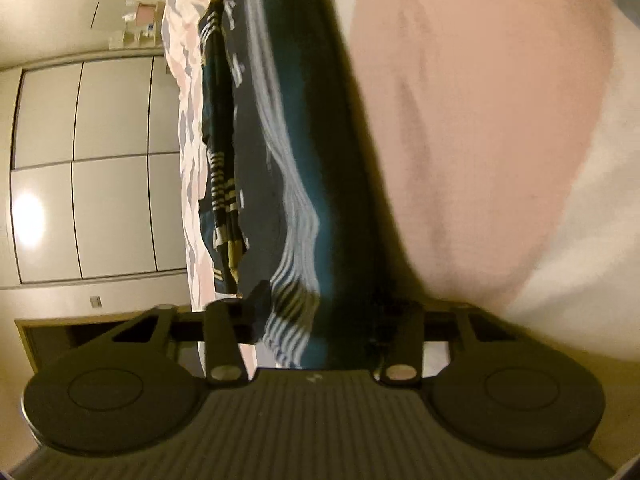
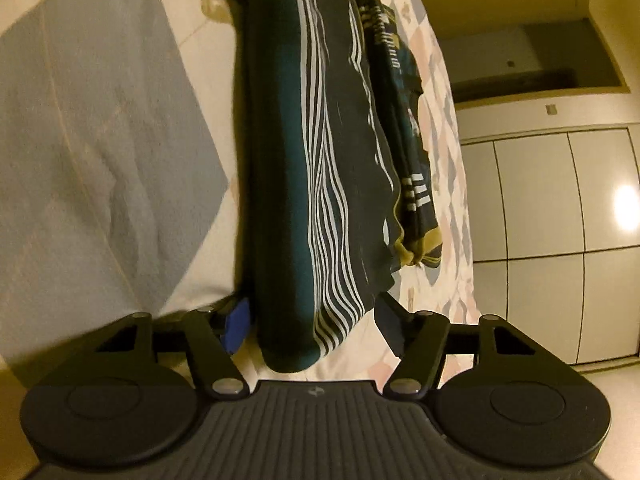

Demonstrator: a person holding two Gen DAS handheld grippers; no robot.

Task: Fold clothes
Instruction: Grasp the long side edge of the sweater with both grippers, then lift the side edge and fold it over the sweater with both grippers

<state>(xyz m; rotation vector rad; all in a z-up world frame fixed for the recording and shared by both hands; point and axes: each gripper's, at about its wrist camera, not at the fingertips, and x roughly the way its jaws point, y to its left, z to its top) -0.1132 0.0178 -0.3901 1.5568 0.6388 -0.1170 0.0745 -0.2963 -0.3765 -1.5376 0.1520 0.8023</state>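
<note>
Nearest the right wrist camera, the right claw (image 2: 312, 320) stands spread, its blue pads on either side of a dark teal striped shirt's (image 2: 304, 184) folded end and not pressing it. That shirt lies stretched long across a bed (image 2: 100, 140) with a pink, grey and white patchwork cover. Beside it sits a second dark garment (image 2: 408, 160) with yellowish trim, bunched up. The left claw (image 1: 316, 320) has the same striped shirt (image 1: 320, 168) running between its fingers; blur hides whether they pinch it. White cupboard doors (image 2: 560, 220) stand behind.
</note>
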